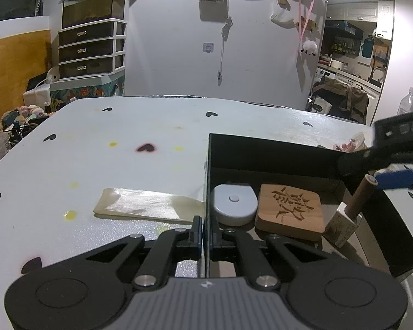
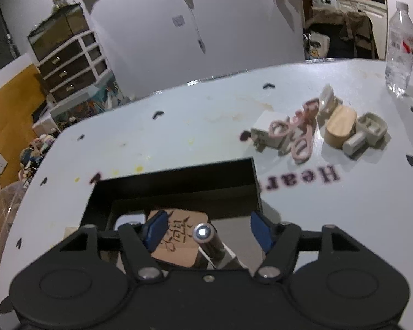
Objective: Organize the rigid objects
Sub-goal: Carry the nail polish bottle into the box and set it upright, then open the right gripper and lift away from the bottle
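Note:
A black open box [image 1: 275, 151] sits on the white table. In it lie a grey round tape measure [image 1: 234, 205], a wooden coaster [image 1: 290, 210] with carved characters, and a stamp [image 1: 349, 214] with a wooden handle, leaning. My left gripper [image 1: 205, 236] is shut on the box's left wall. My right gripper [image 2: 208, 231] hangs over the box [image 2: 179, 187], open. The stamp's handle [image 2: 205, 233] stands between its blue pads [image 2: 155, 231] without touching them, and the coaster [image 2: 176, 239] lies below. In the left wrist view the right gripper [image 1: 377, 172] hovers just above the handle's top.
Loose items are piled to the right of the box: a white cube [image 2: 269, 129], pink scissors [image 2: 300, 137], an oval wooden box [image 2: 340, 126] and a grey piece [image 2: 369, 132]. A water bottle [image 2: 399, 44] stands at the far right. A flat cream pouch [image 1: 148, 206] lies left of the box.

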